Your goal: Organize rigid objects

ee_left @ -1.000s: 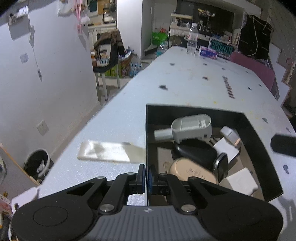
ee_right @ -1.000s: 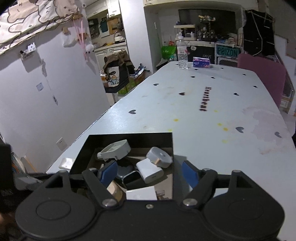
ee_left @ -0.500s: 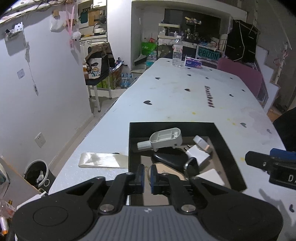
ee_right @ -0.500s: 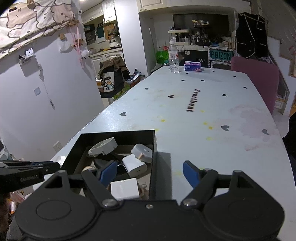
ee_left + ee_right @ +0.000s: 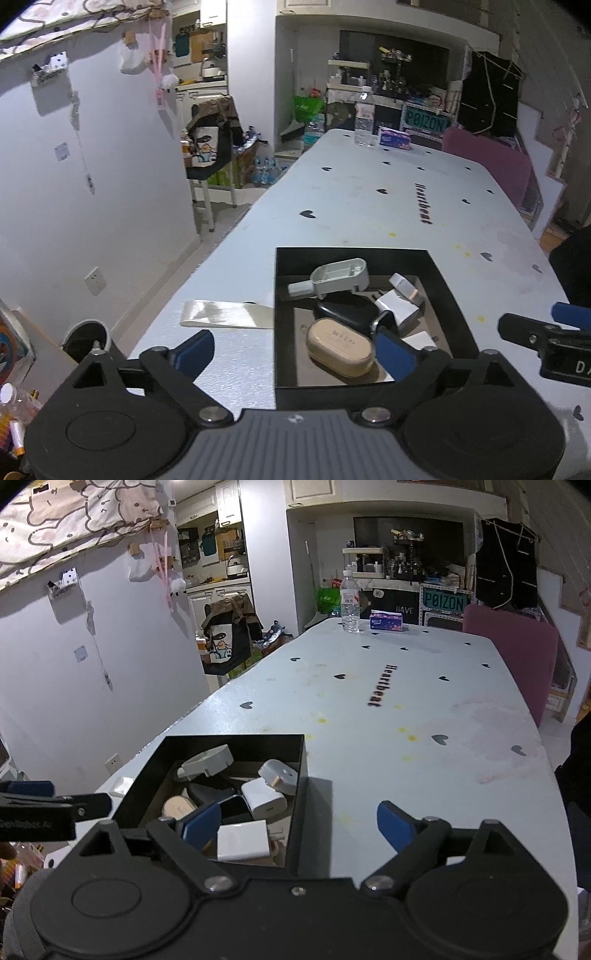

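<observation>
A black open box (image 5: 443,280) (image 5: 300,760) stands on the pale table near its front left corner. It holds a grey scoop-shaped part (image 5: 340,275) (image 5: 208,762), a beige oval case (image 5: 340,347) (image 5: 180,807), a black case (image 5: 347,314), white chargers (image 5: 400,308) (image 5: 264,799) and a white block (image 5: 242,840). My left gripper (image 5: 293,350) is open and empty, raised over the box's near left wall. My right gripper (image 5: 297,829) is open and empty over the box's near right corner.
A clear plastic strip (image 5: 227,314) lies on the table left of the box. A water bottle (image 5: 349,603) and a tissue pack (image 5: 386,621) stand at the far end. A purple chair (image 5: 517,653) is at the far right. The table's left edge drops to the floor.
My left gripper was shut at the box's near wall and has opened, pulling back and up. The right gripper stayed open and drew back slightly.
</observation>
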The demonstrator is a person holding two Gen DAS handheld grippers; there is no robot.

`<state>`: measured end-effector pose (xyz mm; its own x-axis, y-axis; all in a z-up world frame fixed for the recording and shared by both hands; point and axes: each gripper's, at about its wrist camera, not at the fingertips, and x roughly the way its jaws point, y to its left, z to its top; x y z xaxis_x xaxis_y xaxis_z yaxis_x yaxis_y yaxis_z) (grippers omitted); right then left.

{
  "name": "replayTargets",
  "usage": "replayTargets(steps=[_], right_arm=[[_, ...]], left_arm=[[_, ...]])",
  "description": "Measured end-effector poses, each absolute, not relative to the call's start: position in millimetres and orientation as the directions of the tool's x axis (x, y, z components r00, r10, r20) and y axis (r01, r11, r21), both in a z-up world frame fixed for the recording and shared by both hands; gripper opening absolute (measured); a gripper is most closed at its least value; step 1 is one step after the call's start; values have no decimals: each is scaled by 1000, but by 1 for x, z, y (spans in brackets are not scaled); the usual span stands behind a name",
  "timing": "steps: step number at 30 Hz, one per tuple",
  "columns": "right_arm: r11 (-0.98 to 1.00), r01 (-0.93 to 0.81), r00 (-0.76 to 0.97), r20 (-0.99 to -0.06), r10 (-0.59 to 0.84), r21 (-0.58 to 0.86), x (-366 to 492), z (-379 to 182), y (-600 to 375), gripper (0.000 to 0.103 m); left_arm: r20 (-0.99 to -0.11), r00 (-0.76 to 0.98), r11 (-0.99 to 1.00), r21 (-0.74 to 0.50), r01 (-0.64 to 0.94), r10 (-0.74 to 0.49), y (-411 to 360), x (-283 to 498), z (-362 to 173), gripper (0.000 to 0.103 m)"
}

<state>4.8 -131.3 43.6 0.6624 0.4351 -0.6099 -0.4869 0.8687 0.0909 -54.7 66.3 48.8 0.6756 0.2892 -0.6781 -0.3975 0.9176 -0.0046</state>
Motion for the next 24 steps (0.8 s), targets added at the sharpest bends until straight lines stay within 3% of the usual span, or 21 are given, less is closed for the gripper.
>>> replayTargets(steps=[7,24], right_arm=[[873,-485,662,-632,404,49,2,40,-132,100],[882,-471,656,-658,370,25,5,34,-130,100]], left_arm=[[-686,654,900,5,-435,320,70,-61,45,101],[-707,629,907,40,-419,322,67,-63,39,102]])
